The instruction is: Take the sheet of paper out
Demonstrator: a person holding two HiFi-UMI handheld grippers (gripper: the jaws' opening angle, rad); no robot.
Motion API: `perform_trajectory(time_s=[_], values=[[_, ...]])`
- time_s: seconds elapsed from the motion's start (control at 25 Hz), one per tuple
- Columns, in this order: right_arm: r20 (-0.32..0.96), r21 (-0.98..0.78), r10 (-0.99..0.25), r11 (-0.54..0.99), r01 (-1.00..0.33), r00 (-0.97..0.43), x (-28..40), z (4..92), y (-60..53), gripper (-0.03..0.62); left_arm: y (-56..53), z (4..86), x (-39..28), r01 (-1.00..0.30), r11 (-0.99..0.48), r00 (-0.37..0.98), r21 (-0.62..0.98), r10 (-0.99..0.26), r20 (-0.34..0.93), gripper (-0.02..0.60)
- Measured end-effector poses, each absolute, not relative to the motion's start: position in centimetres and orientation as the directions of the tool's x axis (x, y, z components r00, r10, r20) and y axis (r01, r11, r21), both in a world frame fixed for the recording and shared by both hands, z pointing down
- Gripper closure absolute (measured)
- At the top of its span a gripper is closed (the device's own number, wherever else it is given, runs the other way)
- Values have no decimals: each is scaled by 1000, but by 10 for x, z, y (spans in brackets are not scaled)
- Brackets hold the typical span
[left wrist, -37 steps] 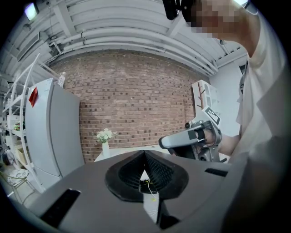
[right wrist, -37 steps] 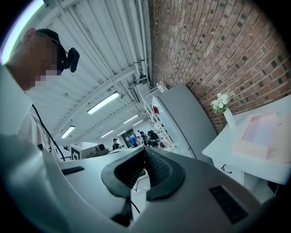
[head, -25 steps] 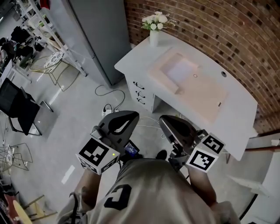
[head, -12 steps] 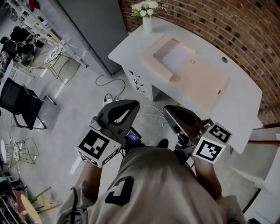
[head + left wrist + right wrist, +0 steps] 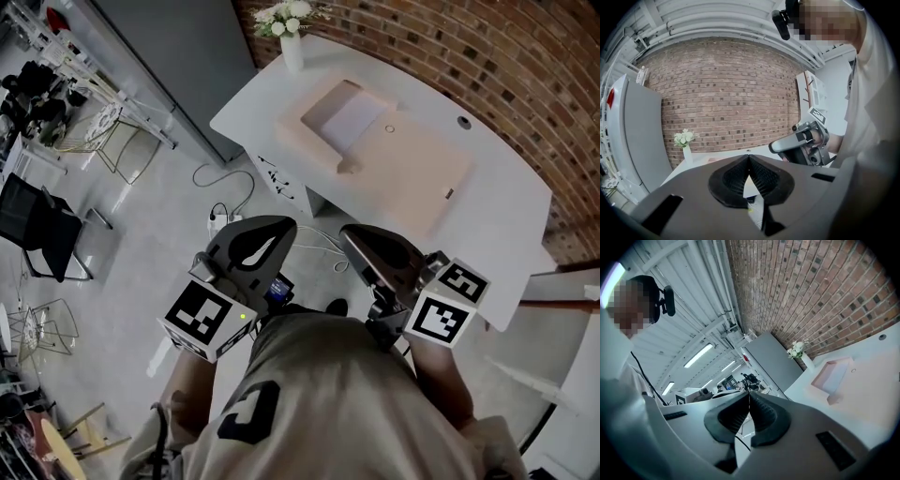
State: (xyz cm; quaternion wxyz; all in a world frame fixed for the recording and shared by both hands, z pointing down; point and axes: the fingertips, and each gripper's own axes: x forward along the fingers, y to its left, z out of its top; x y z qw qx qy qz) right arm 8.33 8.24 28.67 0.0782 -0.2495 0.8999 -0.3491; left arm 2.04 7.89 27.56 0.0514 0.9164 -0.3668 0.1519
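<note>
Hand-held grippers, two.

- The left hand-held gripper (image 5: 749,158): jaws together at the tips, nothing between them. It is held short of the table (image 5: 511,220), off its near edge, nose toward it.
- The right hand-held gripper (image 5: 749,393): jaws likewise closed on nothing. It sits beside the left one, also short of the table's near edge.
- Sheet of paper (image 5: 353,116): white, lying flat in the walled half of the pale pink open case (image 5: 427,178), toward the table's far left part. It is untouched and well apart from both grippers.
- Case, remainder: the flat half spreads across the middle of the table top.
- Vase of white flowers (image 5: 292,49): upright at the table's far left corner, just beyond the case.
- Brick wall (image 5: 469,56): runs behind the table's far edge.

Step in hand, as judged: approach only. Neither tool is over the table top, and removal of the sheet is not yet begun.

Next move, as judged:
- Bring one gripper over the table to the walled half of the case and part its jaws.
- Come in low at a free edge of the sheet. A thin sheet lying flat gives little to pinch, and the case wall crowds the reach.
- The other gripper may need to steady the case.
</note>
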Motion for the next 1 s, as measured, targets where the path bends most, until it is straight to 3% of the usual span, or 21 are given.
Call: perform_trajectory(time_s=[0.64, 1.0], values=[[-5, -718, -528, 593, -364, -849, 108, 296, 76, 571, 72, 282, 50, -647, -761, 694, -47, -613, 378, 568], [40, -736, -557, 545, -401, -829, 112, 311, 58, 571, 53, 297, 45, -640, -768, 714, 5, -593, 371, 568]])
